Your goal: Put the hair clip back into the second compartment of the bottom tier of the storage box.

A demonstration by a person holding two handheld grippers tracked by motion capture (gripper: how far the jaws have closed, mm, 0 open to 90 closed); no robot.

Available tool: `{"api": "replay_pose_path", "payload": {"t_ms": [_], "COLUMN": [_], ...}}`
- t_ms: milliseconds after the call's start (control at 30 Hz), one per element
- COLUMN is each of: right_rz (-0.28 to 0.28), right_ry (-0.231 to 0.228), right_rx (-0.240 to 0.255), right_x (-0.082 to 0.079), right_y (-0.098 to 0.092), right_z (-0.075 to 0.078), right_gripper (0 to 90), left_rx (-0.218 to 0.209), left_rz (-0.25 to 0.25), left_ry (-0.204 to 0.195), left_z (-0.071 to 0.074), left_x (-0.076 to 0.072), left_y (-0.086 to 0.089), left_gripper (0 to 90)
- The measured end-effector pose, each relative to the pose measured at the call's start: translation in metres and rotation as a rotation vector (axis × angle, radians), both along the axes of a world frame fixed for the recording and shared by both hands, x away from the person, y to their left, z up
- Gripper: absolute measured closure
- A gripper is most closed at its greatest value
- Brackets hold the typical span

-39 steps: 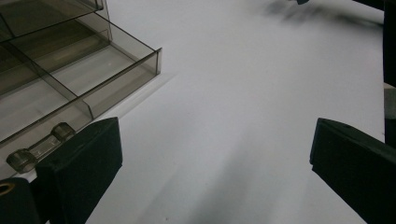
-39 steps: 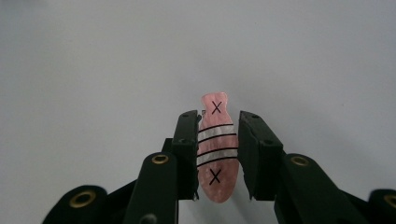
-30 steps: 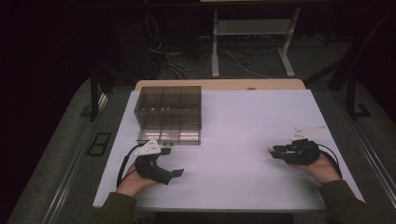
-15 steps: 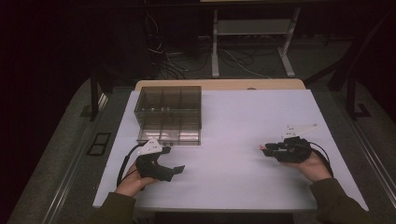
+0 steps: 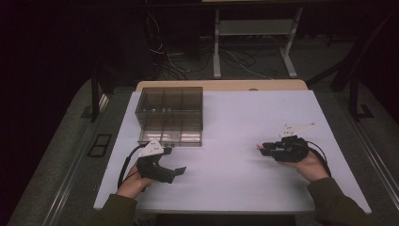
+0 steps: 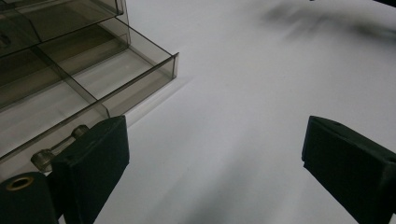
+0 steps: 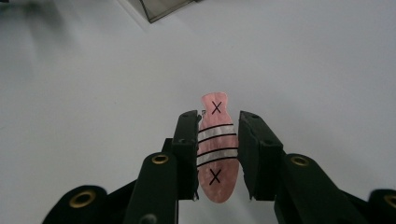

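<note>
Sitting upright between its pads, the pink clip (image 7: 215,149) is clamped by the right tool (image 7: 216,156).

your right gripper (image 7: 217,154) hides both side edges of the pink clip (image 7: 215,140); the clear box (image 6: 70,84) is cut off by the left gripper view's edge.

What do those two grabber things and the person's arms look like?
Both are black. The left gripper and the right gripper each carry a pale three-cornered plate on top and trail a black cable. Up close, the jaws are chunky black blocks with small brass-coloured rings set in them. The person wears dark olive sleeves.
</note>
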State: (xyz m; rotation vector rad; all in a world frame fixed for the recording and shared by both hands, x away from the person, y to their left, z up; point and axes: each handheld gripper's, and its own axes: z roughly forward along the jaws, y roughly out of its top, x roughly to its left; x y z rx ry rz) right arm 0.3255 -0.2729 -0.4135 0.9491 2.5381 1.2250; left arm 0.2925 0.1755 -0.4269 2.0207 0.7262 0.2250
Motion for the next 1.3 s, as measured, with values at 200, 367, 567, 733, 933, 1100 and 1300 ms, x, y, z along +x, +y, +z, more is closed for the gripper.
{"api": "replay_pose_path", "payload": {"t_ms": [200, 367, 567, 733, 933, 1100, 1300], "right_rz": [0.023, 0.036, 0.045, 0.05, 0.059, 0.064, 0.076], "right_ry": [-0.009, -0.011, -0.016, -0.02, -0.031, -0.042, -0.041], "right_rx": [0.01, 0.014, 0.022, 0.024, 0.03, 0.031, 0.038], "right_x": [0.003, 0.006, 0.009, 0.011, 0.014, 0.018, 0.021], "right_y": [0.014, 0.022, 0.03, 0.035, 0.044, 0.052, 0.063], "right_z": [0.003, 0.003, 0.005, 0.007, 0.01, 0.012, 0.013], "right_gripper": [67.8, 67.9, 67.8, 67.8, 67.8, 67.8, 67.8], "left_rx": [-0.002, 0.0, 0.001, -0.001, 0.006, 0.009, 0.009], "left_rz": [-0.005, -0.007, -0.014, -0.016, -0.03, -0.03, -0.035], "left_ry": [-0.002, -0.005, -0.008, -0.01, -0.024, -0.038, -0.04], "left_z": [0.001, 0.0, 0.0, 0.0, 0.0, 0.0, 0.0], "left_x": [-0.001, -0.001, -0.001, -0.001, -0.001, -0.002, -0.001], "left_y": [0.0, -0.001, -0.001, 0.0, -0.001, -0.002, -0.001], "left_gripper": [6.3, 6.3, 6.3, 6.3, 6.3, 6.3, 6.3]}}
